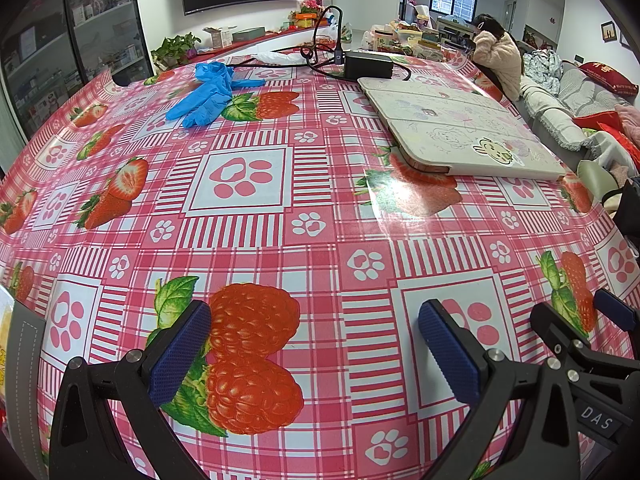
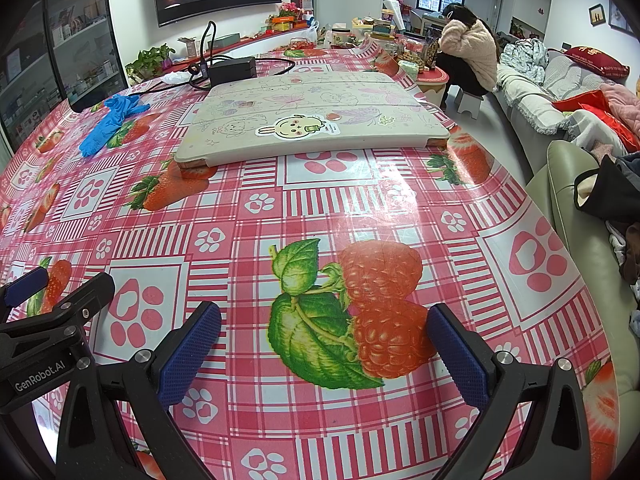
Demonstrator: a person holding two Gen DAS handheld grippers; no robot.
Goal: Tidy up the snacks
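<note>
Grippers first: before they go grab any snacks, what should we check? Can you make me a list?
1. Left gripper open, nothing between its fingers: ok.
2. Right gripper open, nothing held: ok.
3. Snacks in sight on the table: not ok, none clearly visible.
4. Yellow thing at the left wrist view's edge, maybe a snack: cannot tell.
5. Tablet case, blue gloves and charger away from the grippers: ok.

The tablecloth (image 1: 320, 248) looks like glossy, smooth plastic, catching window glare. Blue gloves (image 1: 208, 94) appear thin and rubbery. The tablet case (image 2: 316, 120) seems matt. The gripper pads (image 2: 192, 354) show a finely knurled blue surface on black plastic arms.
</note>
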